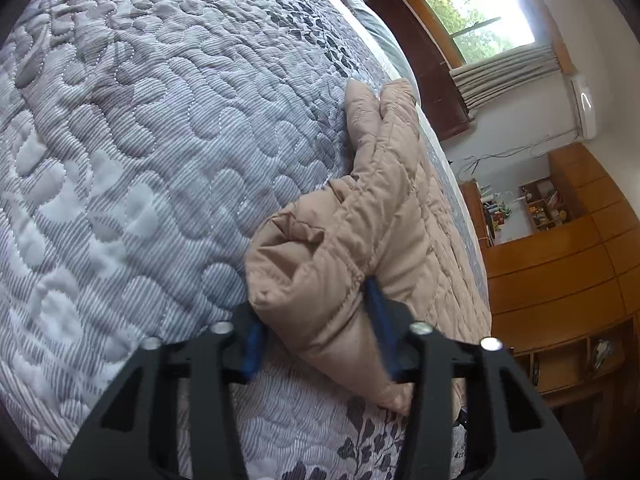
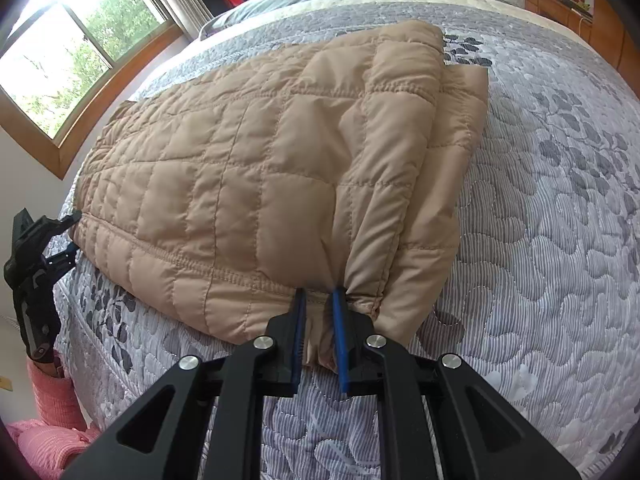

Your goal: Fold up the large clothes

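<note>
A tan quilted jacket (image 2: 248, 176) lies folded on the grey patterned bedspread (image 2: 540, 220). My right gripper (image 2: 320, 300) is shut on a bunched edge of the jacket at its near side, blue pads pinching the fabric. In the left wrist view my left gripper (image 1: 316, 312) holds a thick fold of the same jacket (image 1: 360, 232) between its blue pads, at the jacket's other corner near the bed edge. The left gripper also shows in the right wrist view (image 2: 60, 236) at the jacket's left corner.
The bedspread (image 1: 140, 140) covers a large bed. A window (image 2: 68, 52) stands left of the bed. Wooden cabinets and shelves (image 1: 560, 264) line the wall beside it. A pillow (image 2: 272, 4) lies at the headboard. A pink sleeve (image 2: 52, 400) shows at lower left.
</note>
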